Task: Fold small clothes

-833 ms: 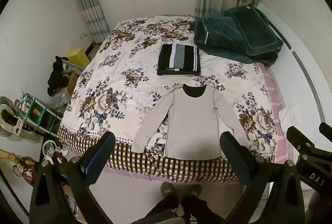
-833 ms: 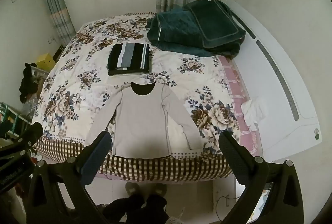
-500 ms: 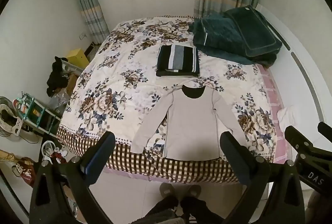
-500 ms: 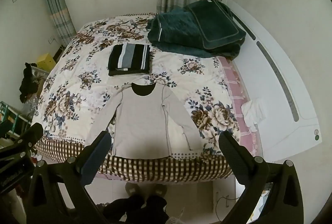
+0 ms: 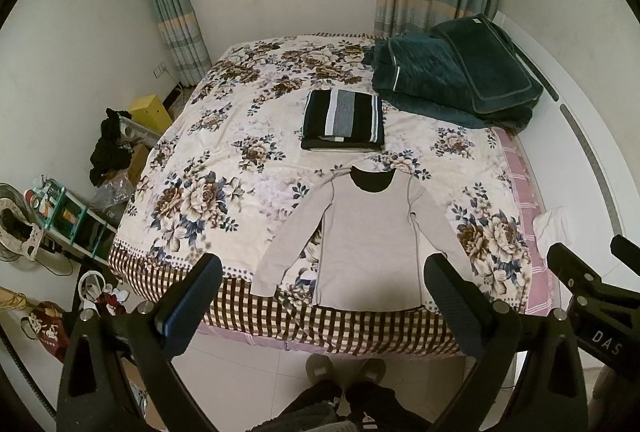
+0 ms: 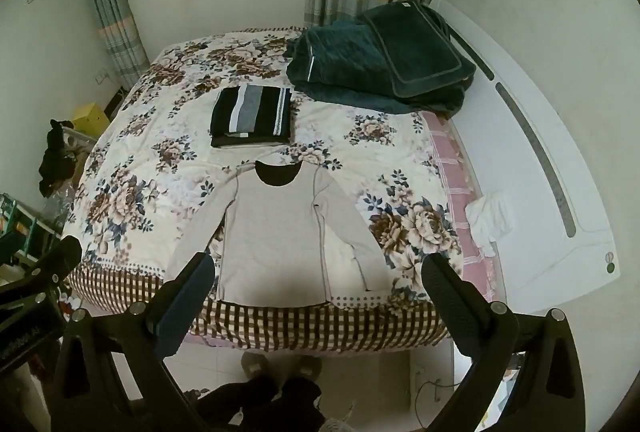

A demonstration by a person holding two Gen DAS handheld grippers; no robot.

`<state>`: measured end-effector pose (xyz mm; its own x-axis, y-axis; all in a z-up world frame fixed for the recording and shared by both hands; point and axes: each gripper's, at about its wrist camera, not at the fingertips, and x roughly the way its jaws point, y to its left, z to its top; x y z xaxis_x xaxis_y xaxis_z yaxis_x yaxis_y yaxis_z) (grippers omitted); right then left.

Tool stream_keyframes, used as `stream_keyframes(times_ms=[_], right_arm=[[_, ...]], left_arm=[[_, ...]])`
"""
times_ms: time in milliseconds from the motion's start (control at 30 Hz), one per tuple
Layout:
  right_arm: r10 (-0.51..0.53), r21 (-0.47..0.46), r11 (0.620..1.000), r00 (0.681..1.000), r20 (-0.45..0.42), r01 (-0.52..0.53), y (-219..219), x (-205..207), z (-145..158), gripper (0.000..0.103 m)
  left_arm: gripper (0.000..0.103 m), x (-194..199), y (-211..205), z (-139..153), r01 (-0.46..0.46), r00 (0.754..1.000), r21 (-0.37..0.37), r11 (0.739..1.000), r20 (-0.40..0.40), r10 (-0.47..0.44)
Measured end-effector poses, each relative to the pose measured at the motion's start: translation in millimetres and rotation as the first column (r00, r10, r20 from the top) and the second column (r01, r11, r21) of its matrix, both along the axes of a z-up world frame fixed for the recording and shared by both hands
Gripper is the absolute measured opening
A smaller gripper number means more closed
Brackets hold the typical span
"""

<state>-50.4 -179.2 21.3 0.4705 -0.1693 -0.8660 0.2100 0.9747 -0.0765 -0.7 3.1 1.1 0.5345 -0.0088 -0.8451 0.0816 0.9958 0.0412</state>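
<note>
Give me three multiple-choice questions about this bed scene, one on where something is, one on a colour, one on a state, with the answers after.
1. Where is the striped folded garment? A beyond the shirt's collar; B on the floor; C under the blanket.
2. What colour is the blanket? A red; B dark green; C yellow.
3. How is the long-sleeved shirt lying? A folded; B balled up; C spread flat.

A: it sits past the neckline. B: the pile by the headboard is dark green. C: both sleeves lie out, and the open left gripper and right gripper hold nothing.
</note>
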Motion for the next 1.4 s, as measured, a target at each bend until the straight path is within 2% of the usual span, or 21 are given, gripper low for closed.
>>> stream_keyframes(times_ms=[1400], right_arm=[[0.003,-0.005,1.0,1.0,0.013,-0.003,-1,-2,7,0.103]], left_arm=[[0.103,6,-11,8,0.001,1.0,-0.013,1.0,0.013,-0.001]])
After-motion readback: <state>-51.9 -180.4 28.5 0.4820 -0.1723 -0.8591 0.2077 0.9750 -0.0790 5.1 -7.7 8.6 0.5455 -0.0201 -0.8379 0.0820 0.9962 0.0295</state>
